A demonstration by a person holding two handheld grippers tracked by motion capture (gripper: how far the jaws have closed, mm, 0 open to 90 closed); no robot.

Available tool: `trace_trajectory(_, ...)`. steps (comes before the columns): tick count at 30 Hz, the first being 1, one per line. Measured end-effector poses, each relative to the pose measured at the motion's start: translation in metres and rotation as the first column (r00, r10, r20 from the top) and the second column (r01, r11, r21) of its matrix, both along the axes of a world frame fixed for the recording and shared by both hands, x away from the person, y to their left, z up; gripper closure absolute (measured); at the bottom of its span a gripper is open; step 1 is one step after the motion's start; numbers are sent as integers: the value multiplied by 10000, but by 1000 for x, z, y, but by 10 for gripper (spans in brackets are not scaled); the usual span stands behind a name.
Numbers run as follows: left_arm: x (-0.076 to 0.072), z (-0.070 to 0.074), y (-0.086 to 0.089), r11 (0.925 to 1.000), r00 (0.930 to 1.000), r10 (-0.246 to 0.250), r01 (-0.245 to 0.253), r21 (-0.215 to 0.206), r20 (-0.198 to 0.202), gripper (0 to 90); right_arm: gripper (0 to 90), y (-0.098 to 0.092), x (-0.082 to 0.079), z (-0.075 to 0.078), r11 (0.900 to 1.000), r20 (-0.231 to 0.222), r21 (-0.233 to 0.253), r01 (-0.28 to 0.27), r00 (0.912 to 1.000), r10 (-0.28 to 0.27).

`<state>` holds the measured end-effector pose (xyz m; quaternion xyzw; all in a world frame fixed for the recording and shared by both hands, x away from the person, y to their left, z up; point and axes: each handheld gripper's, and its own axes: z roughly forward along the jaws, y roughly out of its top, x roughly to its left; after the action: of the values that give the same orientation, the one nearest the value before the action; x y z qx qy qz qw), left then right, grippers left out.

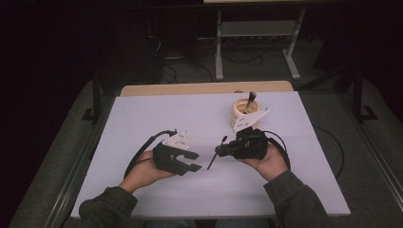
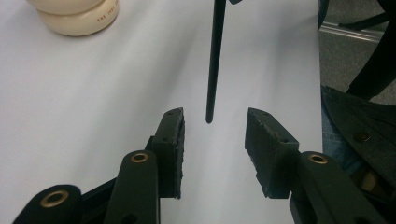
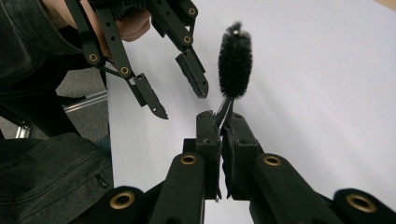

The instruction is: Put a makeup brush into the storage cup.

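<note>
My right gripper [image 1: 219,152] [image 3: 223,122] is shut on a thin black brush [image 1: 212,160] [image 3: 235,60], pinching its wire stem just below the bristle head. The brush's slim handle [image 2: 215,60] points down toward my left gripper [image 1: 194,160] [image 2: 215,128], ending just ahead of the gap between its jaws without touching them. The left gripper [image 3: 182,103] is open and holds nothing. It sits a short way left of the right gripper, near the middle of the table.
A cream round holder [image 1: 240,110] [image 2: 77,18] stands on the white tabletop [image 1: 142,123] behind the right gripper, with another dark brush [image 1: 250,98] upright in it. A wooden edge [image 1: 204,88] runs along the back. Cables trail from both grippers.
</note>
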<state>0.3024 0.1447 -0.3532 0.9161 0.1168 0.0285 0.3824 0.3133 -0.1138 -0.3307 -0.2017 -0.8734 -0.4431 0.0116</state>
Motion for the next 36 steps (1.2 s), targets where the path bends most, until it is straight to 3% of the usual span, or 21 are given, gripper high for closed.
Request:
trace_trajectory(16,3,-2,8,9997,9998,218,-218,-119,-47,537,851,-4,11,-1,9996,-121,-250,164,9998,-167)
trace_trajectory(28,-1,-1,18,9981,9986,516,-512,-354,96,510,851,-17,19,4,9972,-103,-523,540,9985,-546)
trace_trajectory(36,-3,-4,21,9976,9978,635,-630,-293,167,488,851,-27,23,6,9946,-77,-645,808,9966,-815)
